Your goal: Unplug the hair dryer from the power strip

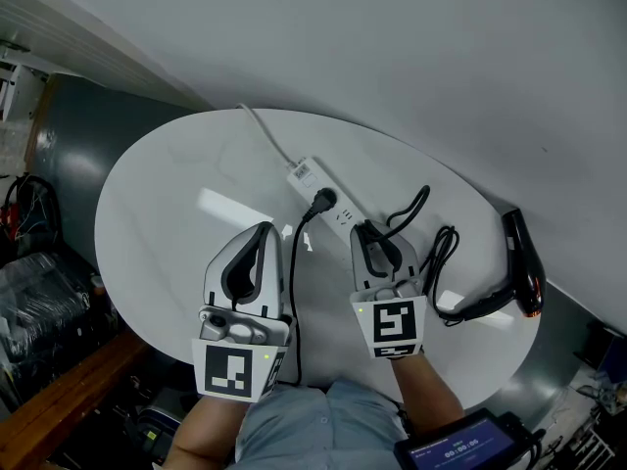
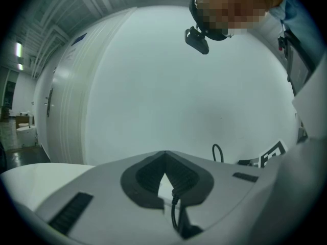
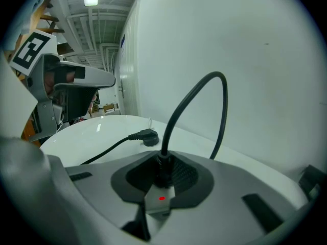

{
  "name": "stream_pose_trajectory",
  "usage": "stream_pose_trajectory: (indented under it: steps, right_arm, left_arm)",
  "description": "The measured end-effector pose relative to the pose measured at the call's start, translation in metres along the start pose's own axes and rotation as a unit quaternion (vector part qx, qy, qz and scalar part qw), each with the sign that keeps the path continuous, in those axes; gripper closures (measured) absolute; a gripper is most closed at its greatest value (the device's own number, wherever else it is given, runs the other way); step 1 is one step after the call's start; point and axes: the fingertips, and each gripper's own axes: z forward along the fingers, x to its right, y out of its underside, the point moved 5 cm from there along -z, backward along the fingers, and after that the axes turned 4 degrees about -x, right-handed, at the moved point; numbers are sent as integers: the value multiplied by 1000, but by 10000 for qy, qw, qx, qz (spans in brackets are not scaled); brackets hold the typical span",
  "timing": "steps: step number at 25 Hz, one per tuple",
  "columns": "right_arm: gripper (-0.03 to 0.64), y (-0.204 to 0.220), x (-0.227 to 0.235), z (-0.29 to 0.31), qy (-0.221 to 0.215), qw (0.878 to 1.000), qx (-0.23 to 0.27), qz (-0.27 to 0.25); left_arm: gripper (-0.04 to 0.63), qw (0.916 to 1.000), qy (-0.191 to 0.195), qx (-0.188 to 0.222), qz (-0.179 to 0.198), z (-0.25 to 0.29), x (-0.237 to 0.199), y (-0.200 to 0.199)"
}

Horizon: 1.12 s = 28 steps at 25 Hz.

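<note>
A white power strip (image 1: 312, 176) lies slantwise on the round white table (image 1: 167, 213). The black hair dryer (image 1: 521, 258) rests at the table's right edge, and its cord (image 1: 441, 253) loops back toward the strip. My right gripper (image 1: 370, 231) is shut on the hair dryer's black plug (image 3: 162, 168), which stands in the strip's near end (image 3: 159, 200) beside a red light. The cord (image 3: 204, 86) arches up from the plug. My left gripper (image 1: 265, 228) hovers left of the strip with its tips together and nothing held. In the left gripper view its jaws (image 2: 164, 156) meet at the tip.
A second black plug (image 1: 323, 201) sits in the strip's middle, and its cord (image 1: 294, 282) runs toward the table's near edge between my grippers. The strip's white lead (image 1: 265, 135) goes off the far edge. A plain wall stands close behind. A dark screen (image 1: 460, 448) is at lower right.
</note>
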Motion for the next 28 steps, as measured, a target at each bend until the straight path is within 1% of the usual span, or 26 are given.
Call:
stream_pose_trajectory:
  steps: [2,5,9,11,15,19,21,22,25,28]
  right_arm:
    - [561,0,-1,-1,37,10000,8,-39]
    - [563,-1,-1,-1,52,10000,21,-56]
    - [563,-2,-1,-2,32,10000,39,-11]
    - [563,-4,-1,-4,56,9999,100,-18]
    - [563,-18,-1,-7,86,9984,489,-258]
    - [563,-29,0,-13,107,9974,657,-267]
    - [563,-37,0,-16,107,9949,883,-475]
    - [563,-39,0,-17,108,9943,914,-543]
    - [563,-41,0,-22,152,9951,902,-376]
    - [563,-49,0,-30,194,9923,1114,-509]
  left_arm:
    - [597,10000,3,27,45,0,-1,-1]
    - [597,9999,-35,-49,-92,-1,0,1]
    - [597,9999,16,68,103,0,1,-2]
    - [597,9999,17,73,119,0,1,-2]
    - [597,9999,18,95,124,-2,2,-2]
    - [598,9998,30,150,151,-5,5,-6]
    - [597,9997,27,180,166,-6,6,-9]
    - [597,9997,22,200,171,-7,6,-10]
    - [598,9995,13,262,195,-11,7,-15]
    - [597,9992,29,339,224,-16,11,-20]
